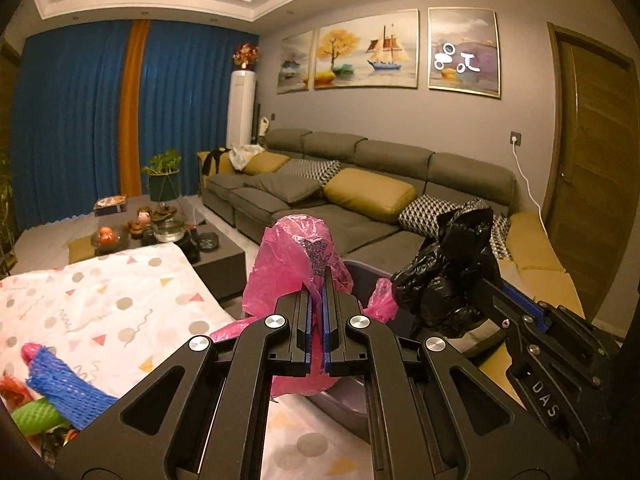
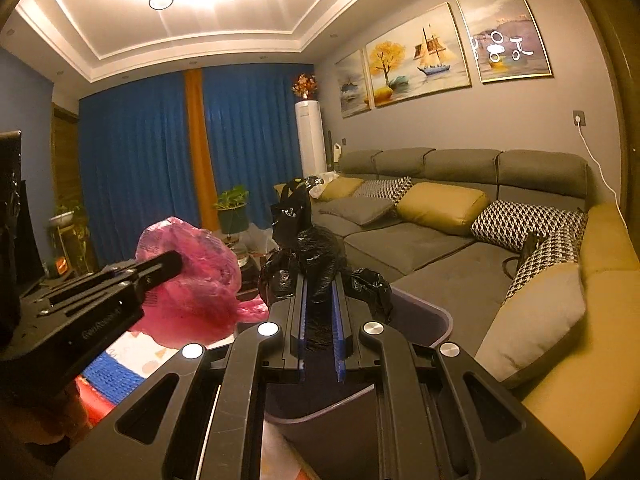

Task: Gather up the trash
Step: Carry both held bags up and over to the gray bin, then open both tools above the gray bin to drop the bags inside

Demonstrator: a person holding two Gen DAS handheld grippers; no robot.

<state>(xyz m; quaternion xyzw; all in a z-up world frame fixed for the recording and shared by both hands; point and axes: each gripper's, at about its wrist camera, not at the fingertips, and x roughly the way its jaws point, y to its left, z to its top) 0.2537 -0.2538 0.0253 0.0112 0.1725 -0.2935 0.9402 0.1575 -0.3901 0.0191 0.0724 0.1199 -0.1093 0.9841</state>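
My left gripper (image 1: 319, 280) is clamped tight on a crumpled pink plastic bag (image 1: 294, 256), the blue pads pressed together with only the thin film between them. The bag billows up above the fingertips and hangs down behind them. My right gripper (image 2: 321, 280) is closed nearly as far on a black plastic bag (image 2: 316, 244), which bunches between its pads and rises in a twisted peak above them (glossy, creased, hard to read in this light).

Both bags hang over a grey bin (image 2: 436, 316), whose curved rim shows just beyond and below my right fingers. From the left wrist view the black bag (image 1: 452, 256) sits to the right of the pink one, close by it; I cannot tell whether the two touch.

Lower left, a table under a white patterned cloth (image 1: 100, 300) carries more trash: a blue foam net (image 1: 64, 392), something green (image 1: 36, 416) beside it and red scraps at the edge.

Farther out stands a grey sectional sofa (image 2: 440, 248) with mustard and houndstooth cushions, a dark coffee table (image 1: 216, 256) crowded with small things, blue curtains (image 1: 80, 120) with an orange stripe, and three paintings (image 1: 368, 52) on the wall.
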